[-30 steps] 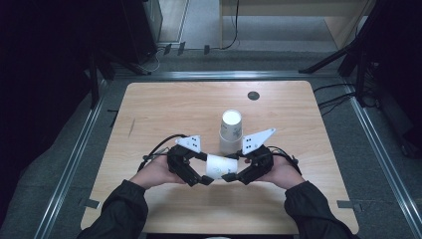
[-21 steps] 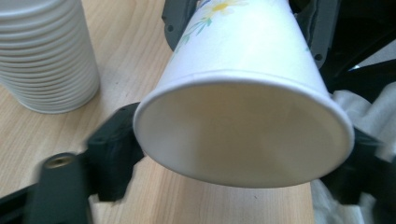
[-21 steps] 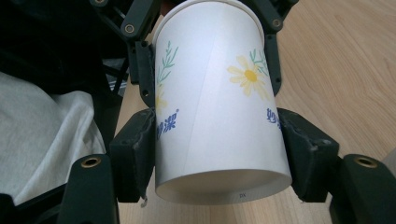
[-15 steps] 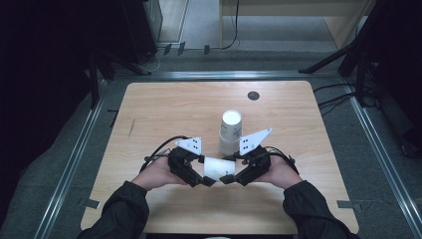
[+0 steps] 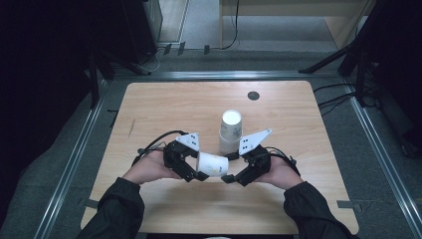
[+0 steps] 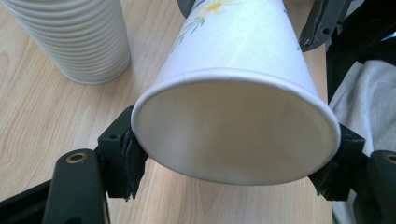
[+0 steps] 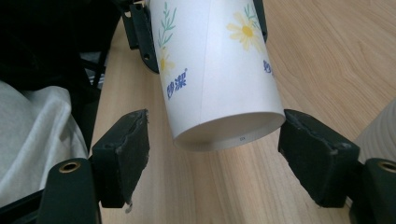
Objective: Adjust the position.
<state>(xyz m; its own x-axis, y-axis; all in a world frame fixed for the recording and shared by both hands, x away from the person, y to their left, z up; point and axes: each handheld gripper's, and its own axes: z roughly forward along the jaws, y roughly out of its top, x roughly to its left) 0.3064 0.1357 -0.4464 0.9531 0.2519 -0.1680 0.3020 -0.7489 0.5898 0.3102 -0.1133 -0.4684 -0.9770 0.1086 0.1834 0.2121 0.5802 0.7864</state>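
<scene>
A white paper cup (image 5: 213, 164) printed with daisies lies level above the table's front middle, between my two grippers. My left gripper (image 5: 196, 172) is shut on the cup's wide rim (image 6: 238, 135), its pads (image 6: 133, 158) pressing both sides after closing within the last second. My right gripper (image 5: 230, 174) sits at the cup's narrow base (image 7: 224, 126). Its jaws have just been opening: the left pad (image 7: 123, 151) stands clear of the cup and the right pad (image 7: 317, 154) sits just off the base's edge.
A tall stack of upside-down paper cups (image 5: 231, 130) stands just behind the grippers, close to the held cup (image 6: 79, 37). A small dark disc (image 5: 253, 95) lies at the far right of the wooden table (image 5: 169, 109). Metal rails run along both table sides.
The left gripper has closed onto the cup's rim end. The right gripper's jaws have spread away from the cup's base. Both hands have barely shifted.
</scene>
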